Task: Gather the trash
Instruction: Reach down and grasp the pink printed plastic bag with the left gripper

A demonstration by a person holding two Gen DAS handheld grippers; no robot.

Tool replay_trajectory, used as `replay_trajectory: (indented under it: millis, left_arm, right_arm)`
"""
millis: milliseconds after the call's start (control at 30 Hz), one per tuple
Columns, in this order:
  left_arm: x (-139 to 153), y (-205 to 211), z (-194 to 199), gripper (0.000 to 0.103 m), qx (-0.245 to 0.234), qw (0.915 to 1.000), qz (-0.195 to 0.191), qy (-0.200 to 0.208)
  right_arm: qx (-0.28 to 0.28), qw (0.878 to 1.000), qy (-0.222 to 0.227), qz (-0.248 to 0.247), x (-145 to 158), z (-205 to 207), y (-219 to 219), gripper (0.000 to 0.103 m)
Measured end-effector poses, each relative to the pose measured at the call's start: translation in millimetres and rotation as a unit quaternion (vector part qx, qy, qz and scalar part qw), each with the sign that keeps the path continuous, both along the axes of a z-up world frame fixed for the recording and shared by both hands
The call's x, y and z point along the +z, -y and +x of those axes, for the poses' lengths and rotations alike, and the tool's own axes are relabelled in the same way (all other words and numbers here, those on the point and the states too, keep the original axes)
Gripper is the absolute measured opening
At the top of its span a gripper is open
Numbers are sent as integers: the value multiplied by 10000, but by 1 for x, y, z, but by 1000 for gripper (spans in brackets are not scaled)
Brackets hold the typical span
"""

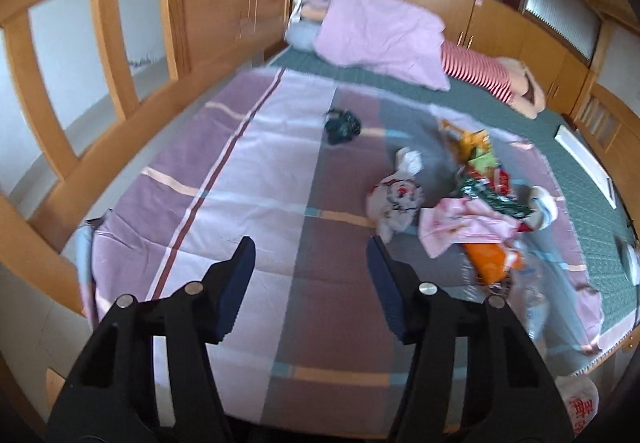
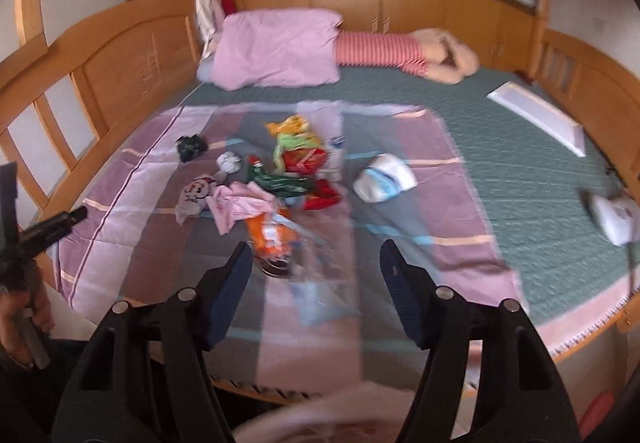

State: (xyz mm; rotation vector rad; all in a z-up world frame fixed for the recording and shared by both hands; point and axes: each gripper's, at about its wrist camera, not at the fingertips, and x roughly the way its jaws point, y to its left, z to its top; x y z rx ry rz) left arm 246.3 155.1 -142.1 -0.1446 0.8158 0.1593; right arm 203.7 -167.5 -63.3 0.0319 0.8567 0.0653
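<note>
- Left gripper point(image 1: 311, 257) has its jaws apart with nothing between them; it hangs over the near half of a striped purple sheet point(image 1: 256, 163) on a bed.
- Right gripper point(image 2: 316, 259) also has its jaws apart and empty; it is over the same sheet point(image 2: 132, 219), with the near end of the trash pile just beyond its left finger.
- The trash pile point(image 2: 288, 179) lies mid-sheet: an orange wrapper point(image 2: 264, 233), a green wrapper point(image 2: 280, 183), red packets, a yellow bag point(image 2: 292, 125), pink crumpled plastic point(image 2: 240, 207) and clear film.
- In the left wrist view the same pile point(image 1: 484, 203) sits to the right of the gripper, with the pink plastic point(image 1: 460, 227) and orange wrapper point(image 1: 492, 263) nearest.
- A dark crumpled scrap point(image 1: 340, 125) lies apart from the pile on the sheet; the right view shows it too point(image 2: 190, 147).
- A printed white bag point(image 1: 396, 203) lies beside the pile, with a small white wad point(image 1: 408, 159) just behind it.
- Only the right view gives a clear look at the white and blue crumpled piece point(image 2: 384, 177) to the right of the pile, a white object point(image 2: 614, 219) at the bed's right edge, and a hand point(image 2: 24, 319) holding the other gripper's handle at far left.
- Only the left view shows a white bag with red print point(image 1: 578, 403) at the lower right, off the bed's edge.
- Both views show a pink pillow point(image 2: 276, 47), a striped plush toy point(image 2: 400, 47) and a green mattress cover point(image 2: 520, 147) at the far end.
- Both pictures are motion-blurred, so small details are unclear.
</note>
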Motion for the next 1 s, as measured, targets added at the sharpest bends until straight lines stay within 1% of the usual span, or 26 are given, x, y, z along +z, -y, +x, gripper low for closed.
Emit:
replay_trajectory:
  millis: [33,67,100,133,167,200,233,267,333,367,400,433,467,500,533,567,633,700,733,800,833,900,933,967,1000]
  left_arm:
    - [-9,-5,10,64,43,10000,42,-25]
    - [-20,-11,17,78,93,9999,131,41]
    - [-32,-16,21,84,189,9995,249,52]
    - [-41,-20,26,86,336,9989,295,-173]
    - [-48,-28,33,86,419,9978,21,-520]
    - [-51,-36,35,87,316,9968,-460,-573]
    - [-51,-43,35,90,217,9940,-929,-531]
    - [-51,-46,35,94,223,9927,-1064,-524]
    - [-52,-51,36,94,255,9919,-1122,-541]
    - [-53,-53,37,94,258,9916,-1105,-620]
    - [-55,-55,39,94,271,9911,-1099,-704]
    - [-56,-55,39,94,303,9903,-1111,-779]
    - [-59,-57,38,94,349,9891,-1167,-828]
    - [-60,-60,36,94,399,9878,-1237,-857]
    - [-61,-62,34,94,436,9872,-1268,-869]
    - [-62,-63,31,94,488,9865,-1283,-894]
    - [-63,-68,25,94,650,9855,-1270,-913]
    - [-62,-78,17,94,835,9834,-1350,-879]
    - [-62,-82,14,94,907,9821,-1407,-866]
    - [-63,-91,11,94,1095,9785,-1522,-854]
    - [-63,-96,10,94,1200,9764,-1582,-850]
    - [-65,-103,7,94,1307,9735,-1658,-875]
    - [-66,-105,6,94,1343,9725,-1667,-914]
    - [-69,-107,6,94,1378,9714,-1656,-995]
    - [-72,-108,7,94,1406,9701,-1655,-1086]
  right_arm:
    - [95,9998,-161,63,-11,23,-12,68]
    - [184,9994,-294,52,-21,43,-23,69]
    - [239,9989,-404,-72,-34,66,-35,70]
    - [251,9983,-498,-187,-45,84,-45,71]
    - [274,9972,-629,-290,-59,106,-59,71]
    - [284,9959,-759,-396,-74,125,-72,71]
    - [295,9944,-894,-490,-88,141,-82,71]
    - [331,9928,-1007,-550,-99,152,-90,71]
    - [455,9878,-1226,-842,-122,169,-109,71]
    - [544,9850,-1281,-1021,-131,174,-116,67]
    - [661,9815,-1272,-1272,-138,176,-124,53]
    - [761,9770,-1271,-1536,-143,175,-132,35]
    - [812,9745,-1308,-1630,-148,175,-137,27]
    - [857,9756,-1338,-1513,-148,173,-139,23]
    - [916,9784,-1396,-1220,-146,169,-140,16]
    - [952,9800,-1446,-978,-144,166,-142,14]
    - [1086,9813,-1509,-497,-134,153,-152,12]
    - [1401,9765,-1635,20,-127,137,-167,12]
    - [1637,9695,-1794,341,-126,128,-179,12]
    - [1961,9555,-2072,753,-131,116,-197,12]
    - [2069,9482,-2240,894,-136,111,-206,15]
    - [2210,9358,-2552,1017,-146,108,-220,32]
    - [2242,9330,-2607,1065,-147,109,-222,49]
    - [2216,9353,-2517,1128,-145,110,-220,60]
    - [2103,9418,-2322,1219,-139,114,-214,63]
